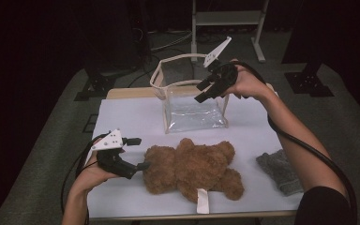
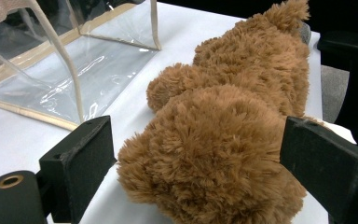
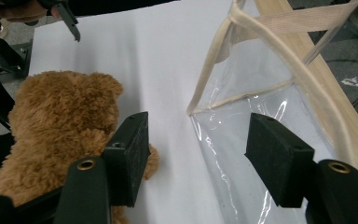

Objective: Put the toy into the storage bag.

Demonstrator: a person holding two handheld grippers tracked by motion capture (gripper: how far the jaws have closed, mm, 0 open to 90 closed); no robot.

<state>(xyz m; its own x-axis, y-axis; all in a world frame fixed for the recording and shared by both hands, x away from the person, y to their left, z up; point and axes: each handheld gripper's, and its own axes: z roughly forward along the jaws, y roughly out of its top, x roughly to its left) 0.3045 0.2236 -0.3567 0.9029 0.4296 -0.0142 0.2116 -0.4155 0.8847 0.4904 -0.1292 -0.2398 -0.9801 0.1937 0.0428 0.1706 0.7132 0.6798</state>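
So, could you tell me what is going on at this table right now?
A person works with a pair of tongs in each hand. The left tongs are open around one end of a brown teddy bear lying on the white table; the pads flank the fur without visibly squeezing it. The right tongs are open and empty, held up at the front of a clear bag with beige trim that stands open behind the bear. A grey cloth lies at the right.

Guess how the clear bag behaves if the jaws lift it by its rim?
The clear bag probably sags: its walls are thin wrinkled film with only cloth trim at the rim. Likely light, since it looks empty. The glossy film may slip, so the trim seems the safer grip.
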